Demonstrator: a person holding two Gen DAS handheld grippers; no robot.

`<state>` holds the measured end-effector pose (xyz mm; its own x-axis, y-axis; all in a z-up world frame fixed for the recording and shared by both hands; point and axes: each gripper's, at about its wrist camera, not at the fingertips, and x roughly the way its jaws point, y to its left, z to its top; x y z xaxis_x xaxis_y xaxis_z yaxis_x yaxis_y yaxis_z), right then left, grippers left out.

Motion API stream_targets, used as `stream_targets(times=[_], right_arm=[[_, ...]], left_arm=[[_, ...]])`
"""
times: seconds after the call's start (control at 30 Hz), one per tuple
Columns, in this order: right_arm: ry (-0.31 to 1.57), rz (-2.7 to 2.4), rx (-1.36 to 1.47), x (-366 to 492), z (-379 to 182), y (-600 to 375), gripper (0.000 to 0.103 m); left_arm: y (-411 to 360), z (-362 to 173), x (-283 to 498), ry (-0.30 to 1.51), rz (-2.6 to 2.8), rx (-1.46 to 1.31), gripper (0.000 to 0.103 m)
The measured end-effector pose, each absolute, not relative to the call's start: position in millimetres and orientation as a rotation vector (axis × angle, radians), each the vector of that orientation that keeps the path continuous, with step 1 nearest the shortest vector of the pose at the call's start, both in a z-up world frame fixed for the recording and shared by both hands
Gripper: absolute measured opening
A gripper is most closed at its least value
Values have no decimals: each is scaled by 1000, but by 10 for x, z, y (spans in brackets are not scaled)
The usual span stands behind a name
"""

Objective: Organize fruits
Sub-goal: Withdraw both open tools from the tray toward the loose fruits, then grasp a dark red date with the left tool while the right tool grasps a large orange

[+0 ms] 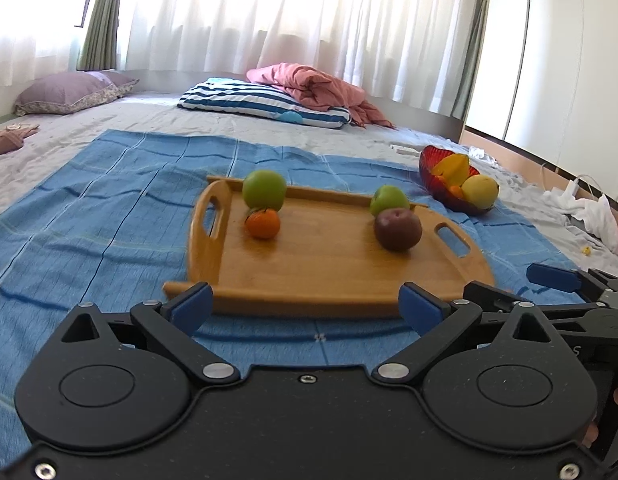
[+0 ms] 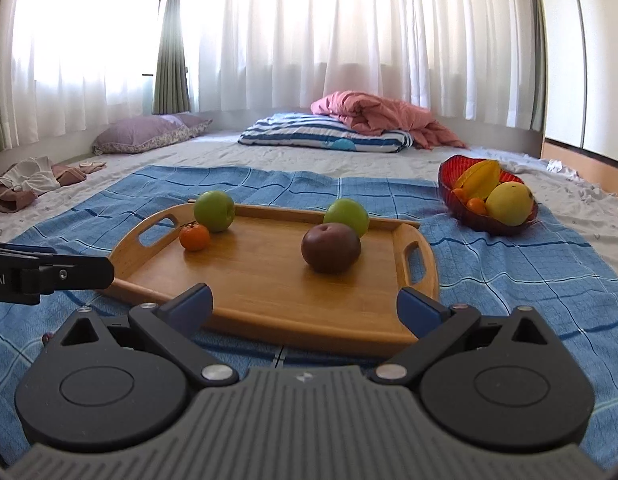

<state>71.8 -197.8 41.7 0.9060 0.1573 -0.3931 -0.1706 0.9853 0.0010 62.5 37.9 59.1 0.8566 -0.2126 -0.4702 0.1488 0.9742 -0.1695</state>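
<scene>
Blue cloth (image 2: pixel 489 272) — wooden tray (image 2: pixel 269 280): two green apples (image 2: pixel 214 211), tangerine (image 2: pixel 194 237), dark plum (image 2: pixel 331 247); red bowl (image 2: pixel 485 220) beside — left gripper (image 1: pixel 307 304), right gripper (image 2: pixel 305 306) spread wide, empty.

Daylight enters from the far side through sheer white curtains (image 2: pixel 349 40), which are overexposed, most strongly at far left. Illumination is bright and diffuse; the fruits cast soft, short shadows toward the near side on the wooden tray (image 2: pixel 269 280). In the left wrist view the tray's left handle (image 1: pixel 209 216) shows slight motion blur. Fisheye distortion bows the walls and curtains at both edges; frame corners are vignetted dark.
</scene>
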Motion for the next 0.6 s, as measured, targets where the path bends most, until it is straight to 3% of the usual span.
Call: stream_targets(times=[0.6], right_arm=[[310,161,24,116,-32,-1795,103]], left_arm=[[388,250,171,501,-147,-33,100]])
